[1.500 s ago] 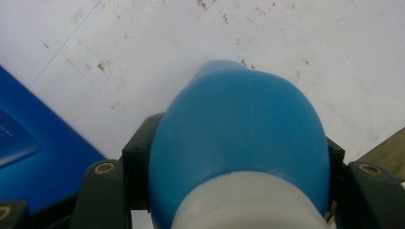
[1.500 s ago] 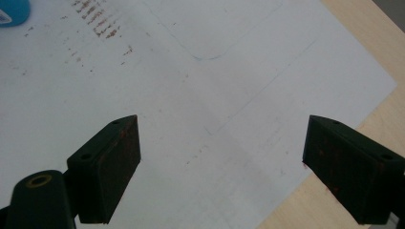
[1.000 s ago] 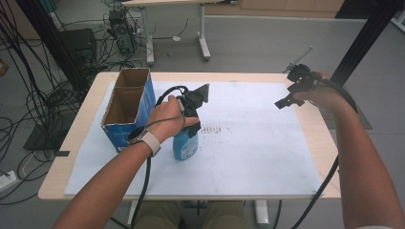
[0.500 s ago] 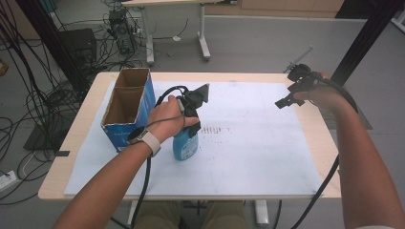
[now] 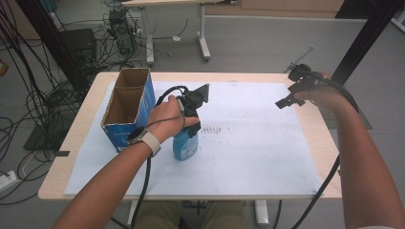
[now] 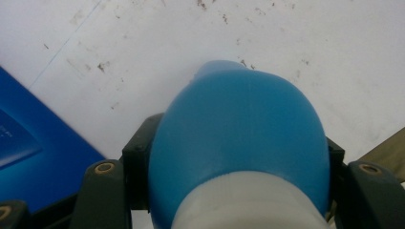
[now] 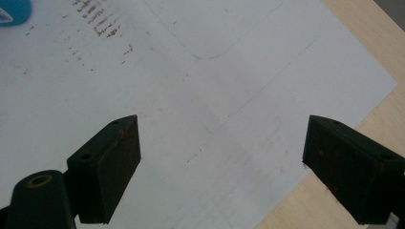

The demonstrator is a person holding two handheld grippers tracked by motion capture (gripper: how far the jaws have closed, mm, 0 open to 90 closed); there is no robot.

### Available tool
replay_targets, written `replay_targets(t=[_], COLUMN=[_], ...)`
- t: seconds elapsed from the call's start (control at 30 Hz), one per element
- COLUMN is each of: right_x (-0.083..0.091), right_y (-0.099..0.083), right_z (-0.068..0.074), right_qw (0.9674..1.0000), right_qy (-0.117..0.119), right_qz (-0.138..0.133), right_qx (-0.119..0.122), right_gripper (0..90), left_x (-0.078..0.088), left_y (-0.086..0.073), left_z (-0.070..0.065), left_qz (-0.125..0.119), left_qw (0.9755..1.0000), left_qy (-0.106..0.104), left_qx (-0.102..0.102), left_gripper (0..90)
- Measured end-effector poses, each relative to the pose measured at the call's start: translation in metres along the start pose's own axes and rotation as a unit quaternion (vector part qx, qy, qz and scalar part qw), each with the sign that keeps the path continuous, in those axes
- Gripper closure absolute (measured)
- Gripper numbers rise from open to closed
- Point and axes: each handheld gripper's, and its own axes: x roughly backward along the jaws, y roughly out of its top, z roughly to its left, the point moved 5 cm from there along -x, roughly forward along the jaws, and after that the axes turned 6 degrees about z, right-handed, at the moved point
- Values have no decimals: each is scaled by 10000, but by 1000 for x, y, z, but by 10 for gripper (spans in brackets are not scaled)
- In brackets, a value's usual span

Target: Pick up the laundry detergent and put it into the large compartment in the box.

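While clamped on the blue bottle (image 5: 186, 143) beside the box (image 5: 128, 112) with the left gripper (image 6: 239, 191) — right gripper (image 7: 222, 167) spread wide, idle over the mat (image 5: 258, 143) — lift straight, keep upright, avoid the box wall.

High view: fixed above the person's side, facing forward and down over the whole tabletop (image 5: 305, 121). Left gripper view: close, looking down along its jaws onto the blue bottle (image 6: 239, 129) and white mat (image 6: 143, 43). Right gripper view: higher, facing the same mat; bottle at its upper-left corner.
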Motion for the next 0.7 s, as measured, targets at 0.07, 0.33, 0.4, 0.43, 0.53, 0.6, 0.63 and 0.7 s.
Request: replay_targets(t=[0.07, 0.33, 0.4, 0.43, 0.53, 0.6, 0.63, 0.7], right_x=[0, 0, 1, 1, 0, 0, 0, 1], right_y=[0, 1, 1, 1, 1, 1, 1, 1], right_z=[0, 0, 0, 0, 0, 0, 0, 0], right_qw=[10000, 10000, 10000, 10000, 10000, 10000, 10000, 10000], right_qy=[7, -7, -10, -10, -10, -11, -9, -13], right_qz=[-6, -1, -9, -9, -1, -9, -11, -12], right_qx=[-24, -1, 2, 2, -2, 0, 0, 1], right_gripper=[128, 128, 128, 128, 128, 128, 128, 128], left_x=[0, 0, 0, 0, 0, 0, 0, 0], left_y=[0, 0, 0, 0, 0, 0, 0, 0], left_z=[0, 0, 0, 0, 0, 0, 0, 0], left_qz=[1, 1, -5, -3, -2, -1, -3, 0], left_qw=[10000, 10000, 10000, 10000, 10000, 10000, 10000, 10000], left_qy=[2, 0, 4, 1, -2, -2, -4, -3], left_qx=[-2, 1, -1, -2, -2, 0, 4, -1], left_gripper=[381, 381, 381, 381, 381, 381, 381, 381])
